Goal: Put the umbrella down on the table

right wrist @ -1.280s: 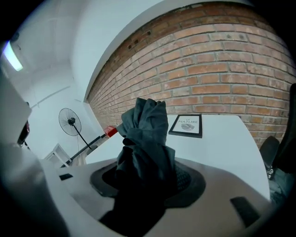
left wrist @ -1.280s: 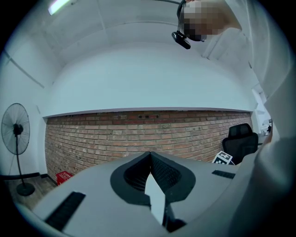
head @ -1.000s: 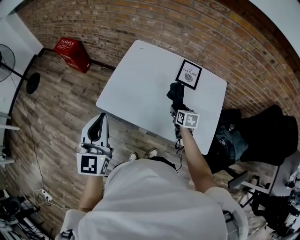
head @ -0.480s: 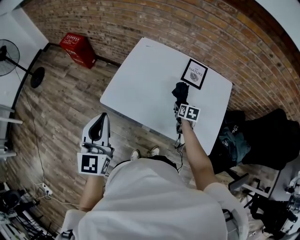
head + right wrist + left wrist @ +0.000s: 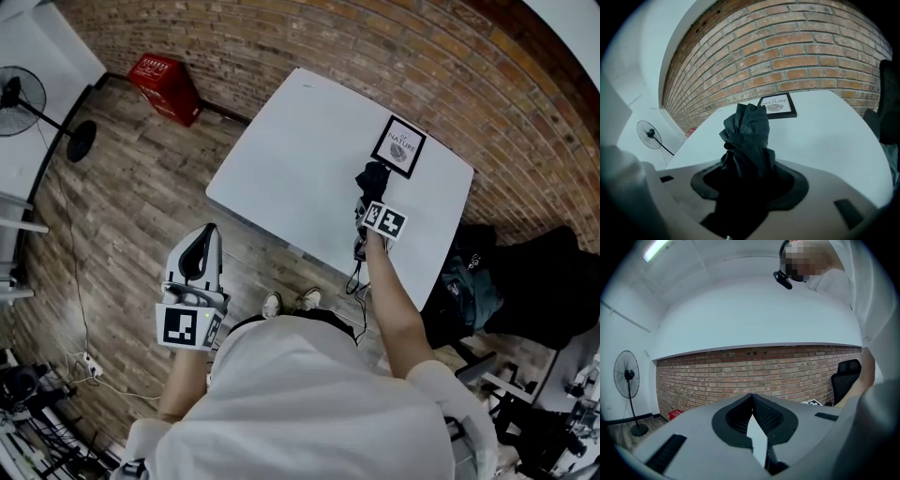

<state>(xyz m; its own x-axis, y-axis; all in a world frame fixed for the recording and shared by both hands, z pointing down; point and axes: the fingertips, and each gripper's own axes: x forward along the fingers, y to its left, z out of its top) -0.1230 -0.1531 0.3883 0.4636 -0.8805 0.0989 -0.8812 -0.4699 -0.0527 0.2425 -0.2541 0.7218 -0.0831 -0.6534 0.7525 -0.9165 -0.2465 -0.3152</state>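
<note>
We hold the right gripper [image 5: 368, 201] out over the right part of the white desk [image 5: 291, 159], tilted downward. Its jaws are clamped on the dark folded umbrella [image 5: 747, 131]. In the right gripper view the umbrella's bunched fabric fills the space between the jaws and sticks out ahead of them. Its far end points at a framed picture [image 5: 398, 147] lying flat on the desk. From the head view the umbrella's end sits just short of the picture's near corner, above the desk's surface. We cannot tell whether it touches the desk. The marker cube on top of the gripper hides the lower part of the umbrella from above.

Our left gripper [image 5: 201, 240] hangs off the desk, over the wooden floor [image 5: 122, 206] near our left side. It points roughly level toward the brick wall [image 5: 375, 47]. Its jaws meet at the tips and nothing sits between them.

A red crate [image 5: 165, 77] stands on the floor against the wall, left of the desk. A standing fan [image 5: 21, 94] is further left. A black chair [image 5: 846, 373] shows at the right edge of the left gripper view.
</note>
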